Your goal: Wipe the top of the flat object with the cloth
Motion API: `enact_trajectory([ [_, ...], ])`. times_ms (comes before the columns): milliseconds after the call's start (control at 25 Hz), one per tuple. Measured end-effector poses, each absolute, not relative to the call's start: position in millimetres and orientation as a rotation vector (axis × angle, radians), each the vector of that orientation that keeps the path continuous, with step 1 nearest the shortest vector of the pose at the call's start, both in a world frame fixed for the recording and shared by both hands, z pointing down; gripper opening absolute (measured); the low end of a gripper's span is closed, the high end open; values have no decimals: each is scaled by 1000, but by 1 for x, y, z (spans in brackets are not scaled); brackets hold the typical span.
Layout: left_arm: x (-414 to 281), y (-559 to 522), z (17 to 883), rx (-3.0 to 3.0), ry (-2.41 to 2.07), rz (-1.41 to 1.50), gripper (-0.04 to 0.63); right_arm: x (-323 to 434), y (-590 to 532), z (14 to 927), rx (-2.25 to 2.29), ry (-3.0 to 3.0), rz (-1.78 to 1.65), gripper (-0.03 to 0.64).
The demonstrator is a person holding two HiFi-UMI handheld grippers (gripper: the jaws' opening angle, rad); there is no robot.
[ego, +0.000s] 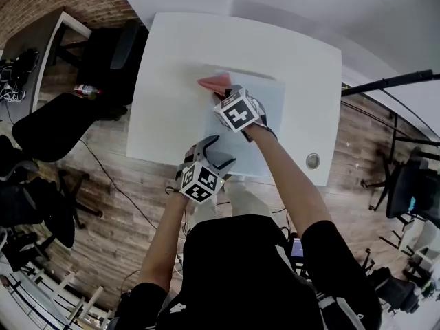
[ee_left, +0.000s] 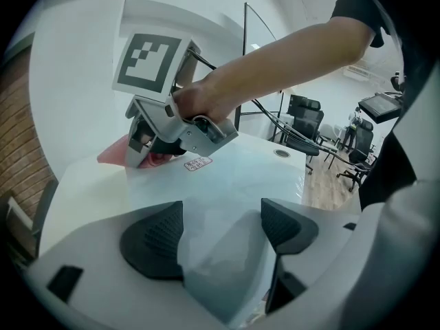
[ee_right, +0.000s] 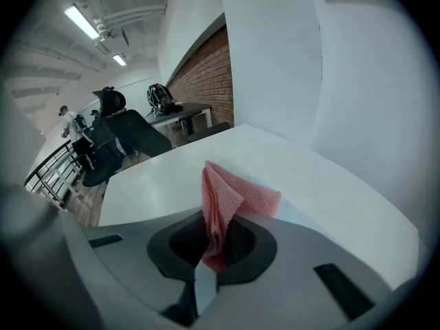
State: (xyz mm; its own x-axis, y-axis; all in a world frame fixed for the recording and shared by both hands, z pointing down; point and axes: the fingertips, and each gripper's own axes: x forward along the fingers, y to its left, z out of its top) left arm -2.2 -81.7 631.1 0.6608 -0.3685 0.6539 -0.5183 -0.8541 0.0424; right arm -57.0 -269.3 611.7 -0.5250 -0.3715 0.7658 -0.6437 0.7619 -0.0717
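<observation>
1. Clamping the pink cloth [ee_right: 223, 205], the right gripper [ego: 221, 92] has its jaws shut on it at the far left corner of the sheet [ego: 265, 102].
2. A small sticker [ee_left: 198, 163] on the sheet carries red print, too small to read.
3. The sheet nearly reaches the near edge of the table [ego: 172, 47], and bare table lies to the left and beyond.
4. Over that near edge, the left gripper [ee_left: 221, 229] holds its jaws apart; both arms reach forward.

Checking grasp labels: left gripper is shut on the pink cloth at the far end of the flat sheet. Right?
No: the right gripper, not the left, is shut on the pink cloth at the far end of the flat sheet, per the right gripper view. The left gripper is open.
</observation>
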Motion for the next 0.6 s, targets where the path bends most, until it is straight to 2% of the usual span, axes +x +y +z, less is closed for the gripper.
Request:
enact_trajectory([
  [600,-1,-81,631,2654,-716,965,356,-2,-283,615,884,-2146,545,44],
])
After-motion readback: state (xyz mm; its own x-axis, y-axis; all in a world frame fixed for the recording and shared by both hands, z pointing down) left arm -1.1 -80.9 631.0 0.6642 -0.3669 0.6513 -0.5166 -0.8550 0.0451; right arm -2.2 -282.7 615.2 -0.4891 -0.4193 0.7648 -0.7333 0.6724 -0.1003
